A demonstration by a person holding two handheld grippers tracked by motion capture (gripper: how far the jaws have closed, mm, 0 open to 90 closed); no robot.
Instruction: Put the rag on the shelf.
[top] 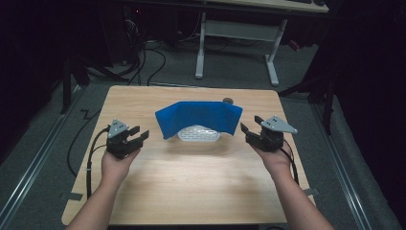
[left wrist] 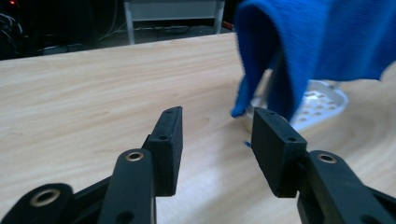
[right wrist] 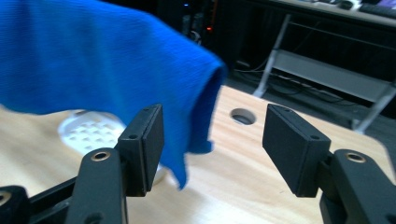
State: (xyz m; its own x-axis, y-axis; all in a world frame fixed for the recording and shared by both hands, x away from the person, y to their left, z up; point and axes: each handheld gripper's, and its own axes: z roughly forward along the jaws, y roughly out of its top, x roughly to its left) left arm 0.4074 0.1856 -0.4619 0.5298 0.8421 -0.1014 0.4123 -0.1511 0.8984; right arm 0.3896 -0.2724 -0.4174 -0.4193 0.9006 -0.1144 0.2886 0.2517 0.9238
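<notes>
High view. A blue cloth (top: 198,118) is draped over a white perforated basket (top: 198,133) near the middle of the table (top: 191,182); its two ends hang down at either side of the basket. The left tongs (top: 139,134) sit left of the cloth and the right tongs (top: 251,127) right of it, both apart from it, both with jaws spread and empty. The step in hand appears to be taking hold of the cloth by its two hanging ends. To do it well, bring each set of tongs straight in at its own end, with one jaw on each face of the fabric, and close on the cloth alone, clear of the basket rim. Keep both sides level so that the cloth lifts evenly and the light basket is not dragged or tipped.

Left gripper view. The left tongs (left wrist: 217,151) are wide open and hold nothing; bare table shows between the jaws. The cloth's near hanging end (left wrist: 261,70) lies ahead and to the right of the gap, not touching either jaw, with the basket (left wrist: 322,105) beneath it.

Right gripper view. The right tongs (right wrist: 212,149) are likewise wide open and empty. The cloth's hanging end (right wrist: 196,116) falls just ahead of the gap, toward the left-hand jaw; contact cannot be confirmed. The basket (right wrist: 91,130) shows under the cloth, and a round hole (right wrist: 243,116) in the table lies beyond.
</notes>
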